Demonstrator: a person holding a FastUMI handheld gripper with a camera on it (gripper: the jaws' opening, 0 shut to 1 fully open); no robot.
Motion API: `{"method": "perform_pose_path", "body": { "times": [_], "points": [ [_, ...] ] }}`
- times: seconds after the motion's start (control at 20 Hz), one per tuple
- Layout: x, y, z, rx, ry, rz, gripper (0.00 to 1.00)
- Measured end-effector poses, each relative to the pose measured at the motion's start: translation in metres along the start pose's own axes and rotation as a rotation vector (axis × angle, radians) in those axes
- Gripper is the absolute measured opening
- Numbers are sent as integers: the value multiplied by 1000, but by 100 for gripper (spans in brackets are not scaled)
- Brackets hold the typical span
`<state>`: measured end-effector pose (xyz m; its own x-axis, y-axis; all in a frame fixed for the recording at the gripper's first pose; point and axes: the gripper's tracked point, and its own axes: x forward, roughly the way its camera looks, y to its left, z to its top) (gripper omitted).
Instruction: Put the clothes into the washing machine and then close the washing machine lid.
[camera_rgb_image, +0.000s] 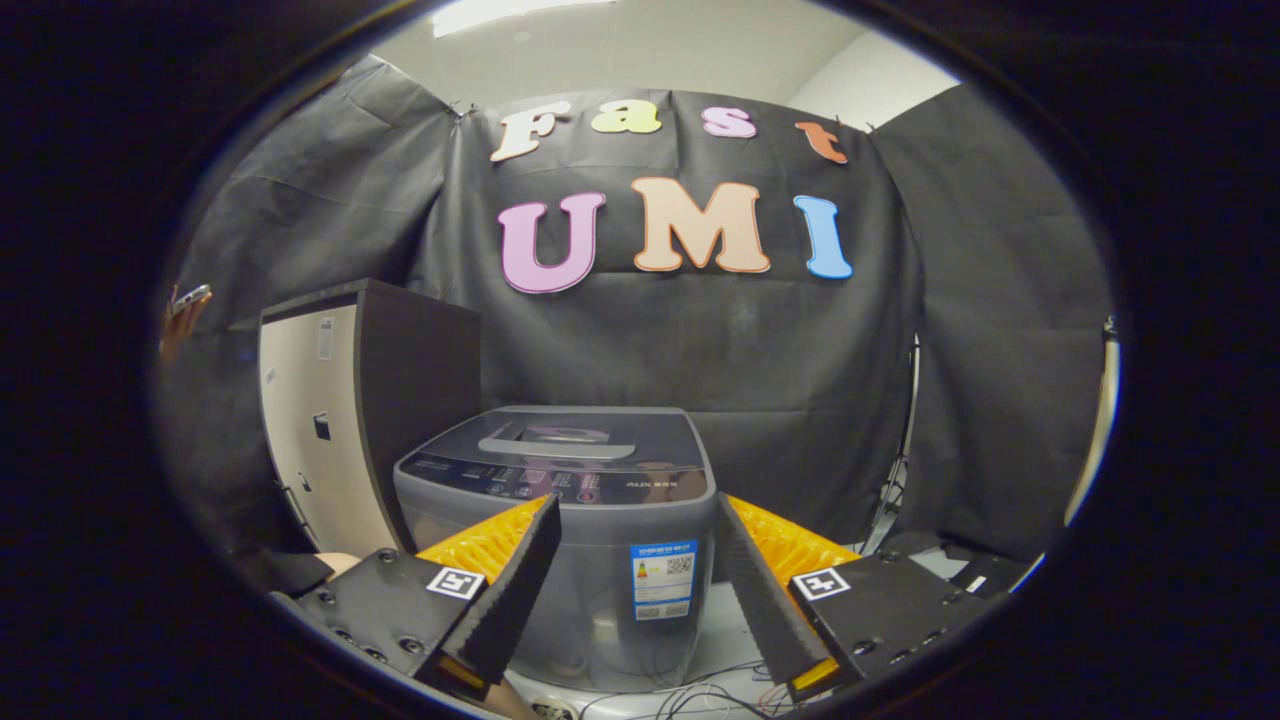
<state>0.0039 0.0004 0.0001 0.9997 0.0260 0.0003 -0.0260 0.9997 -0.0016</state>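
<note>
A small grey top-loading washing machine (570, 500) stands just ahead of my fingers, its lid (560, 440) lying flat and closed on top, with a control panel along the front edge. My gripper (635, 530) is open, one finger on each side of the machine's front face, and nothing is held between them. A label sticker (663, 580) on the machine's front shows in the gap between the fingers.
A tall cabinet (350, 420) with a pale front and dark side stands left of the machine, close behind it. Cables (700, 695) lie on the pale floor below the machine. A person's hand (183, 315) holding something shows far left. Dark objects lie on the floor at right.
</note>
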Motion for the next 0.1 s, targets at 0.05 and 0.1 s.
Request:
{"method": "perform_pose_path", "body": {
  "times": [0.05, 0.1],
  "points": [
    [0, 0, 0, 0, 0, 0, 96],
    [0, 0, 0, 0, 0, 0, 96]
  ]
}}
